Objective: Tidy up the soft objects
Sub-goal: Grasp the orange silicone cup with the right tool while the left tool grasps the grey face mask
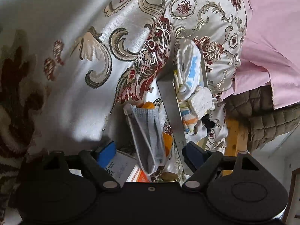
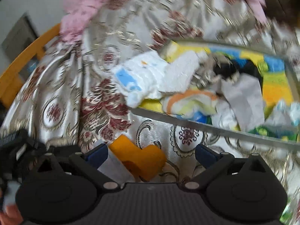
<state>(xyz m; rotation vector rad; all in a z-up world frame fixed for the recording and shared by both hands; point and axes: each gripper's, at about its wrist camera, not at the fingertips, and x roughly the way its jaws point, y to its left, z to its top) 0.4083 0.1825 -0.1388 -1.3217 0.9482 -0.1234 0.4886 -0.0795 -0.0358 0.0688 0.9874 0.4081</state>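
Patterned cloth (image 1: 75, 37) is spread underneath. Several socks (image 2: 148, 76) are gathered in the tray (image 2: 215, 127); a face mask (image 1: 148, 140) is left outside. Both the left tool (image 1: 149, 151) and right tool (image 2: 151, 154) are held open, empty.

Soft things, partly gathered in a tray

Grey face mask (image 1: 148, 136) lying loose on patterned cloth; white-and-blue sock (image 2: 138, 76) draped over tray (image 2: 215, 126) rim; towels heaped inside.

Left gripper (image 1: 148, 150): black body, two round domed housings, silver pivot pins, one centre screw, blue finger pads (image 1: 106, 154). Right gripper (image 2: 151, 154): same build, ribbed grey-black centre plate, blue pads (image 2: 205, 154).
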